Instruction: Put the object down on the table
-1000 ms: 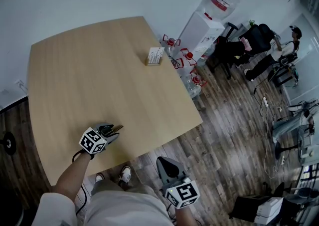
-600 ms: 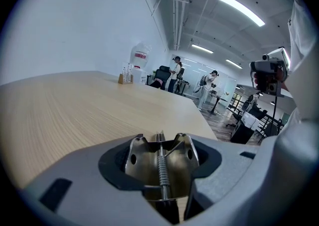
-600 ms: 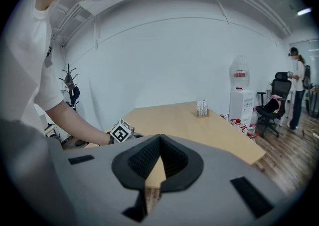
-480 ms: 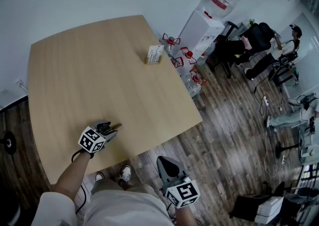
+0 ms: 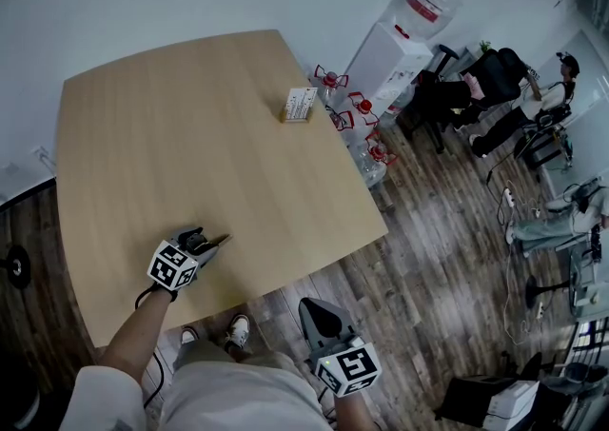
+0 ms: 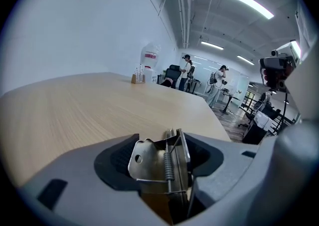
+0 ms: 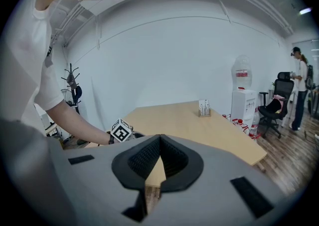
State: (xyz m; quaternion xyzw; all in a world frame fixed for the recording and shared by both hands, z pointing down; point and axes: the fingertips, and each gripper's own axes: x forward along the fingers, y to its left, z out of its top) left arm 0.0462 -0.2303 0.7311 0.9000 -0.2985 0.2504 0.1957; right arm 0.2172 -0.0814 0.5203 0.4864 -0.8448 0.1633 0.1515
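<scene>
A metal spring clip [image 6: 159, 162] sits between the pads of my left gripper [image 6: 167, 140], its tip poking out ahead [image 5: 220, 240] low over the wooden table [image 5: 190, 134] near its front edge. The left jaws have just been opening, and the clip still lies against both pads. Off the table's front edge my right gripper [image 5: 322, 310] is shut with nothing in it. In the right gripper view its pads [image 7: 149, 157] meet at the tips.
A small card holder [image 5: 298, 104] stands at the table's far right edge. Beyond that edge are red-capped bottles [image 5: 357, 106] and a water dispenser [image 5: 390, 53] on the wood floor. People and office chairs [image 5: 495, 77] are at the far right.
The left gripper has tipped slightly, with the clip still in its jaws. The right gripper has kept still.
</scene>
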